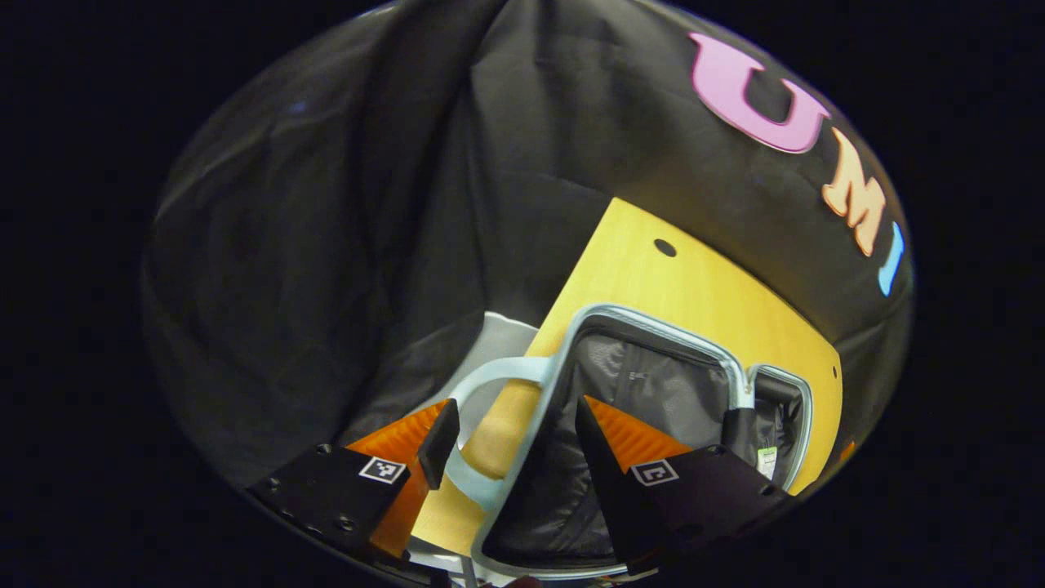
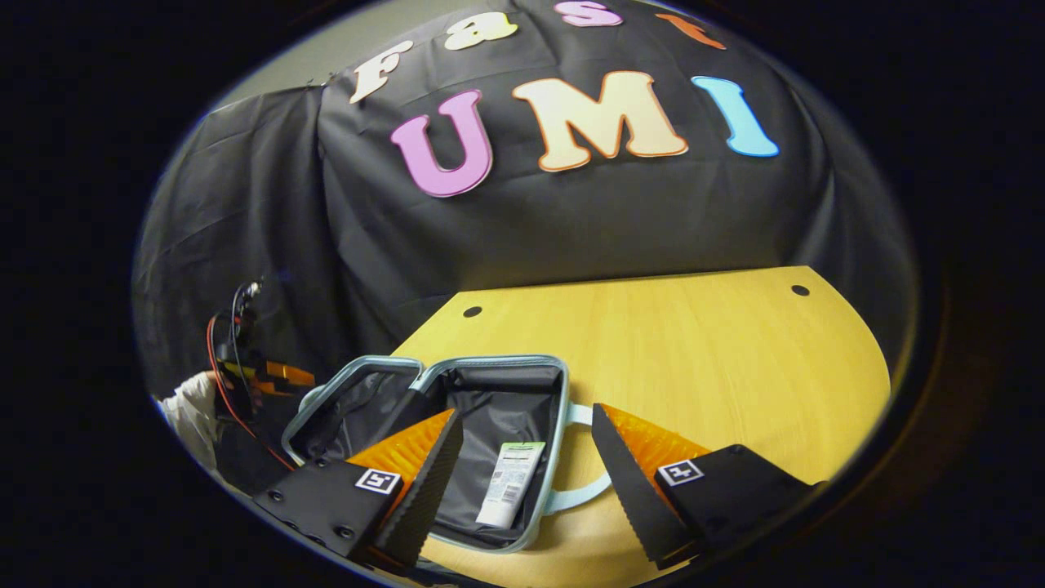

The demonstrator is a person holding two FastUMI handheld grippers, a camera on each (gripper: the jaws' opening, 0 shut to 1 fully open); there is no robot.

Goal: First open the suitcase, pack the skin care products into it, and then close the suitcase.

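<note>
Left gripper (image 1: 510, 437) held low over the open suitcase (image 1: 645, 384), centre-bottom of frame; fingers spread, holding nothing, the pale handle (image 1: 490, 376) between them. Right gripper (image 2: 526, 457) also spread and empty, at lower centre of its view, over the wooden table (image 2: 694, 359). White tube (image 2: 510, 482) with green-topped label lies inside the suitcase's right half; its print too small to read. My gloved hand (image 2: 192, 412) at far left holds the other gripper

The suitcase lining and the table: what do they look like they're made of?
Suitcase lining: seemingly thin synthetic fabric, dark grey, creased with a slight sheen. Table: looks like light wood or wood-look laminate, with faint grain lines and a smooth matte top.
</note>
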